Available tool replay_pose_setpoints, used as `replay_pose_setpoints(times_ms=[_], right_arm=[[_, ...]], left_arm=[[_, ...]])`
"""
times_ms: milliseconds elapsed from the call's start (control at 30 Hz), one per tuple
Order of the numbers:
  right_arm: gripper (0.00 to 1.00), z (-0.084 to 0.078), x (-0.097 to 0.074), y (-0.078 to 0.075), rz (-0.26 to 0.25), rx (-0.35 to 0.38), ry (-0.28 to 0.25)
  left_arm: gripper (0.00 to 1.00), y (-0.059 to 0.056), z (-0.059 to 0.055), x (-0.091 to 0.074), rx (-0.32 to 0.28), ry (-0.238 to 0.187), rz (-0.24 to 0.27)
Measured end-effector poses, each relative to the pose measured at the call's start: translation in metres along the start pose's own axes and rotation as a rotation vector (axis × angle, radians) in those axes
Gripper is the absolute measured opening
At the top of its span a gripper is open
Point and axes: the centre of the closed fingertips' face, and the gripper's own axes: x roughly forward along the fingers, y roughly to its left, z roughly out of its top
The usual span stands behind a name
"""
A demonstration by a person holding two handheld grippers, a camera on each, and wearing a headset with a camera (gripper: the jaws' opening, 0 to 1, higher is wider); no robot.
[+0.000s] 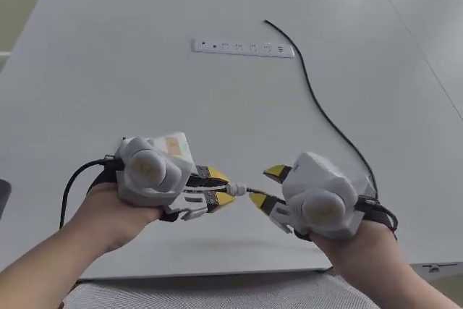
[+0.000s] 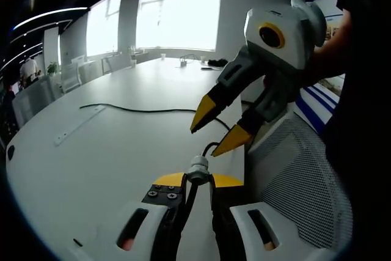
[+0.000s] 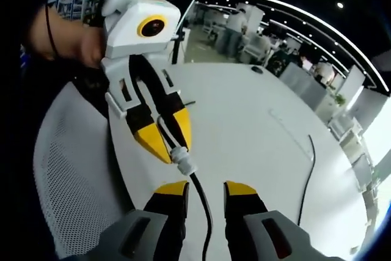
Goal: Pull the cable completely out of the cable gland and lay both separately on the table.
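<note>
Closing on the cable

The left gripper (image 1: 223, 187) clamps its fingers on the cable gland (image 1: 233, 190) at their tips. Just beyond, the right gripper (image 1: 265, 186) holds its fingers apart astride the cable (image 3: 203, 203): close firmly near the gland, pull straight.

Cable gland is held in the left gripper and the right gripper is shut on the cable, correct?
No, the right gripper is open: the right gripper view shows the cable running between its parted jaws. The left gripper does hold the cable gland.
</note>
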Motion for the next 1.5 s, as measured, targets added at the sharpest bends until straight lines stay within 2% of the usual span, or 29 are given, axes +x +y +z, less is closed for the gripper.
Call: replay_pose_setpoints(times_ms=[67, 200, 467, 667, 733, 833, 1000, 1300, 1500], right_arm=[[0.13, -0.004, 0.001, 0.002, 0.007, -0.038, 0.016], [0.09, -0.01, 0.006, 0.002, 0.01, -0.072, 0.039], [0.04, -0.007, 0.012, 0.009, 0.027, -0.096, 0.024], [0.02, -0.009, 0.014, 0.012, 0.029, -0.08, 0.018], [0.01, -0.011, 0.014, 0.012, 0.03, -0.013, 0.013], [0.01, -0.015, 0.014, 0.007, 0.013, -0.001, 0.021], [0.01, -0.026, 0.011, -0.003, -0.011, 0.072, 0.035], [0.01, -0.04, 0.01, -0.01, -0.029, 0.158, 0.04], [0.01, -0.052, 0.01, -0.016, -0.05, 0.301, 0.041]], left_arm=[[0.16, -0.001, 0.0, 0.0, 0.0, 0.001, -0.001], [0.16, -0.001, 0.0, 0.001, -0.002, -0.002, 0.005], [0.16, -0.004, 0.0, 0.002, 0.005, 0.001, 0.003], [0.16, -0.005, -0.001, 0.004, 0.005, 0.006, 0.003], [0.16, -0.007, -0.001, 0.004, 0.007, 0.004, 0.003], [0.15, -0.007, 0.0, 0.004, 0.014, -0.002, 0.006], [0.15, -0.006, 0.002, 0.003, 0.003, -0.004, 0.01], [0.15, -0.006, 0.002, 0.003, -0.003, -0.007, 0.015], [0.15, -0.005, 0.003, 0.003, 0.0, -0.009, 0.02]])
